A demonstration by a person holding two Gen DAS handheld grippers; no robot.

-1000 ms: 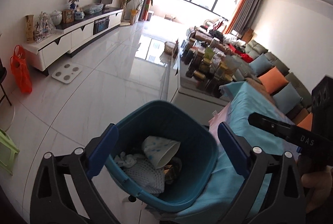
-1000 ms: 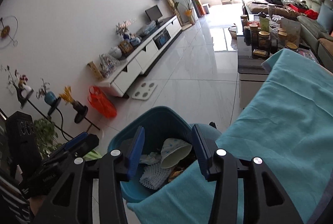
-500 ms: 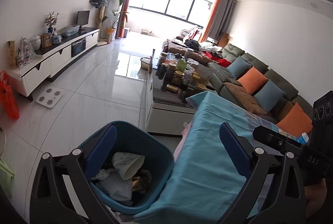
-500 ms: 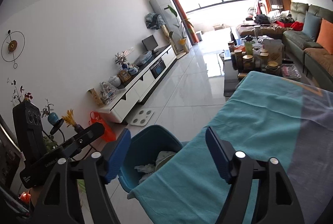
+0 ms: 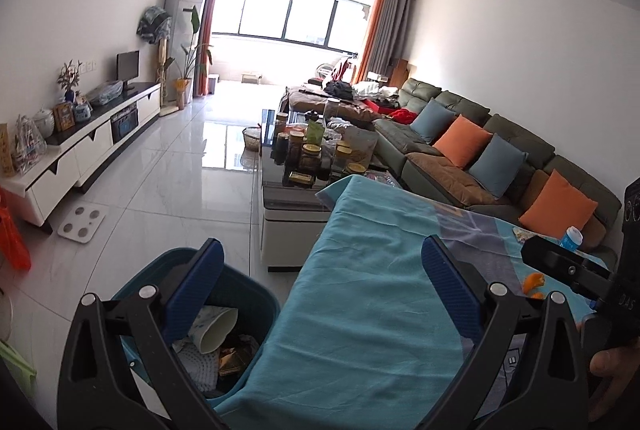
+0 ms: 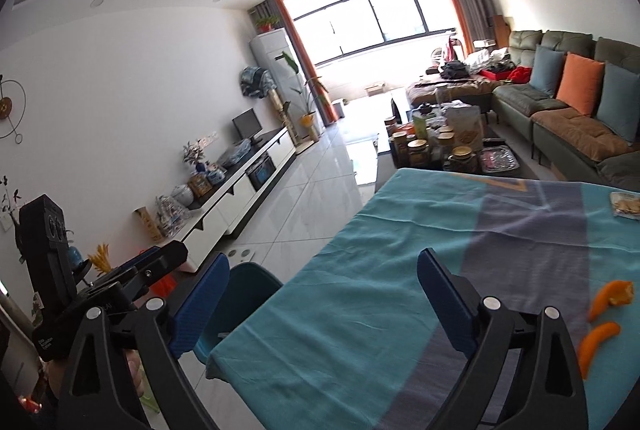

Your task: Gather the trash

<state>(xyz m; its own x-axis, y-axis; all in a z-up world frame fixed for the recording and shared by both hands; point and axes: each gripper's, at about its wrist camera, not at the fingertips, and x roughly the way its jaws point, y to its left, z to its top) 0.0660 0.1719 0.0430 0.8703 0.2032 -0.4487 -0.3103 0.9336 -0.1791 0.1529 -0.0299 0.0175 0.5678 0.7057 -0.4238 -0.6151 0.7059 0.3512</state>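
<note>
Both claws are wide open and hold nothing — the left gripper (image 5: 320, 282) by the blue bin (image 5: 256, 300), the right gripper (image 6: 322, 294) near orange peels (image 6: 598, 342) on the teal cloth (image 6: 360, 270).

Two orange peel pieces (image 6: 611, 296) lie near the right edge of the teal-clothed table (image 6: 360, 270), with one snack packet (image 6: 626, 204) toward its far right corner and one blue-capped bottle (image 5: 571, 238) at the same side. One teal bin (image 5: 248, 302) stands at the table's left edge, holding one paper cup (image 5: 218, 328). Four cushions line the sofa (image 5: 460, 118), two orange (image 5: 462, 140) and two blue (image 5: 498, 164).
</note>
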